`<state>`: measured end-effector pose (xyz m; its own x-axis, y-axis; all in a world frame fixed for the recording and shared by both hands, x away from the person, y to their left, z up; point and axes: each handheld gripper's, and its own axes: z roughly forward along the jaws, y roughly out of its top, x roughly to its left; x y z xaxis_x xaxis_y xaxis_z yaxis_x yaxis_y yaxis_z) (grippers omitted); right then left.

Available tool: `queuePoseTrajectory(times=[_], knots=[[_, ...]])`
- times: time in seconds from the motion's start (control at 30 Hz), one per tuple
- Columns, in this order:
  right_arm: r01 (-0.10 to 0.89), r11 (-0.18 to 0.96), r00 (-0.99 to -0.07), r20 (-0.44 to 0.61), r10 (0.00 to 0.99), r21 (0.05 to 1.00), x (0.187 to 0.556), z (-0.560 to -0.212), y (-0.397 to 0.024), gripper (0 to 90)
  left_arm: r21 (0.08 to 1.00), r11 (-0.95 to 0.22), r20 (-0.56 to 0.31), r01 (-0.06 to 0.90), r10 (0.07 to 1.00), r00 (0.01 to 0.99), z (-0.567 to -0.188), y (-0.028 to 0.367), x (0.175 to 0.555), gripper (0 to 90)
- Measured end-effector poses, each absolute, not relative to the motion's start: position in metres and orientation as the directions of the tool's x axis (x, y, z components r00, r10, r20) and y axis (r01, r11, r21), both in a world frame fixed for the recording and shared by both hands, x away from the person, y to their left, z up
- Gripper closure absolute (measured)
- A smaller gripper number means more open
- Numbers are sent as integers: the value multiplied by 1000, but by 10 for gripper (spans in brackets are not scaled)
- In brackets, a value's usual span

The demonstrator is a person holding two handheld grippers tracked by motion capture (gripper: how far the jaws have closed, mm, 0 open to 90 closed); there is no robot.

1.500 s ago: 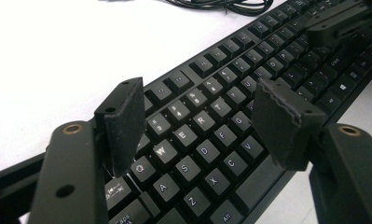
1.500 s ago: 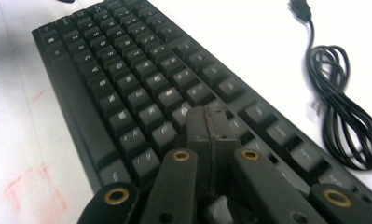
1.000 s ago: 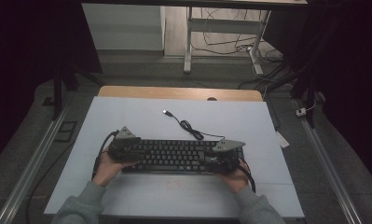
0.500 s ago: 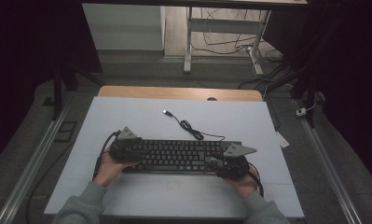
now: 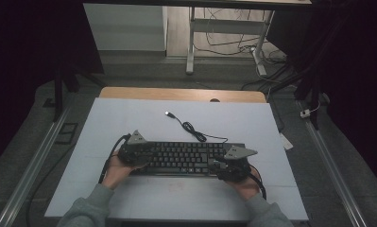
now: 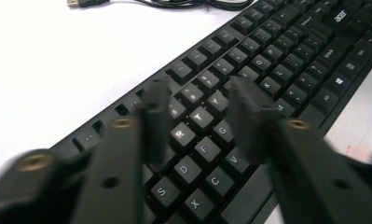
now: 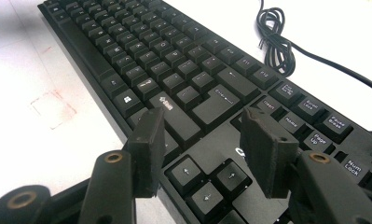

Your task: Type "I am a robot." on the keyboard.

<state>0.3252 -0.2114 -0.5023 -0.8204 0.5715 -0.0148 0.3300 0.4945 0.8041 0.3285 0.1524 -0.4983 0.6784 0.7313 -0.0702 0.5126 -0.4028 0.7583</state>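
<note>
The left gripper (image 5: pixel 146 155) and right gripper (image 5: pixel 218 166) hover over opposite ends of the black keyboard (image 5: pixel 186 157), near the table's (image 5: pixel 129 118) front edge. The left jaws have just been narrowing over the letter keys, gripping nothing; the right jaws stand released. Best to press one key squarely, tips steady. Farther off, its coiled cable (image 5: pixel 193 130) ends in a USB plug (image 5: pixel 168 113).

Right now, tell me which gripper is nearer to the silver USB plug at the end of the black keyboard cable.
Left. The left gripper hovers over the black keyboard's left end, below the USB plug. The right gripper sits at the keyboard's right end, farther off.
</note>
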Motion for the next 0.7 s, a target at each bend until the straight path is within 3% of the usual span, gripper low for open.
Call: queuePoseTrajectory(times=[0.07, 0.17, 0.7], knots=[[330, 496, -821, -16, 571, 804, 325, -503, -211, 503, 756, -407, -74, 513, 725, 685, -499, 151, 330, 790], [330, 497, -822, -15, 570, 803, 326, -503, -211, 503, 746, -417, -82, 519, 716, 693, -502, 149, 332, 888], [333, 513, -821, -25, 571, 791, 327, -505, -209, 499, 707, -449, -72, 546, 722, 688, -519, 132, 344, 889]])
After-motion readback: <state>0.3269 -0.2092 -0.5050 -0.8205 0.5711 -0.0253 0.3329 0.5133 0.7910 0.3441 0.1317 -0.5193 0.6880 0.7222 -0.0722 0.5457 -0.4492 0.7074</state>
